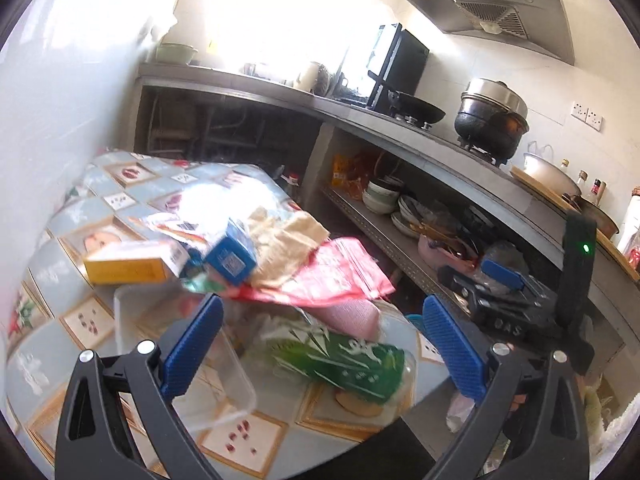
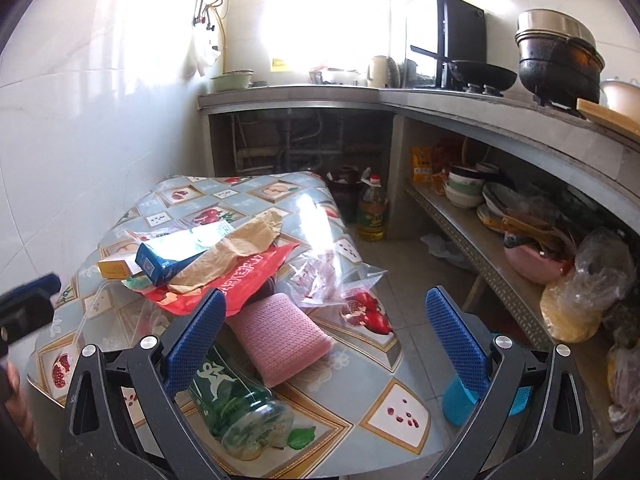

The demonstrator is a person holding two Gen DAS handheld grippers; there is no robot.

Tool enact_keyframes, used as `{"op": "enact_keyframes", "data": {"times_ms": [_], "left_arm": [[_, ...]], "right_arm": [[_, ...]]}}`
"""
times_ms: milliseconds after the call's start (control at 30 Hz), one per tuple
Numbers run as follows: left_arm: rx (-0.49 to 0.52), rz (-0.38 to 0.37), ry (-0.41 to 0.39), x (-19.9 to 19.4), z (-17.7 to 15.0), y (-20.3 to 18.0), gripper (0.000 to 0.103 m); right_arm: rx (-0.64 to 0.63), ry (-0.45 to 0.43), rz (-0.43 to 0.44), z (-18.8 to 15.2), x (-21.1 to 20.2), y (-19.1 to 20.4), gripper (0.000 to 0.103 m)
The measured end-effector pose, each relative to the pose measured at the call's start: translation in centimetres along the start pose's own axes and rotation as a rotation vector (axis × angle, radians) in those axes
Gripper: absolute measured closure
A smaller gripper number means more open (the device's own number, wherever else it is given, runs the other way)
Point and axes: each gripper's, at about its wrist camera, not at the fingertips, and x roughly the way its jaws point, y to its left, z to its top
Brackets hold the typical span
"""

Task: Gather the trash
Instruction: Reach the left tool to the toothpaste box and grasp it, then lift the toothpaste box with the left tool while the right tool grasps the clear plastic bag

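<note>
Progress: nothing collected as far as visible. Left gripper [image 1: 322, 344] wide open, empty. Right gripper [image 2: 326, 344] likewise. All trash on the table [image 2: 332, 384], left to right: yellow box [image 2: 114, 269], blue carton [image 2: 176, 254], red bag [image 2: 236, 276], green bottle [image 2: 236, 400], pink sponge [image 2: 282, 334], clear bag [image 2: 332, 276]. Obstructions: items overlap in a heap; no bin visible.

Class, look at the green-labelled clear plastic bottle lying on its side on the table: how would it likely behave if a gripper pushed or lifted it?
The green-labelled clear plastic bottle lies on its side on the patterned tablecloth, so a push would probably roll it. It looks nearly empty, so likely light. Its thin clear wall may dent or slip under a firm squeeze.
</note>
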Motion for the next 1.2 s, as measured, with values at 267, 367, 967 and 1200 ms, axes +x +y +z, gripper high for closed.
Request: {"op": "enact_keyframes", "data": {"times_ms": [267,367,967,1200], "left_arm": [[-0.034,0.032,0.190,6.8,9.7,5.6,0.005],[-0.025,0.027,0.356,12.5,10.8,6.7,0.012],[0.285,0.339,0.795,27.1,8.3,6.1,0.051],[0.227,0.326,0.643,23.5,10.4,5.6,0.054]], "right_arm": [[-0.021,-0.013,0.102,0.7,1.0,0.6,0.007],[-0.025,-0.015,0.125,0.7,1.5,0.5,0.007],[0.013,0.040,0.133,-0.3,3.6,-1.5,0.007],[0.019,0.030,0.125,0.1,2.8,-2.0,0.007]]}}
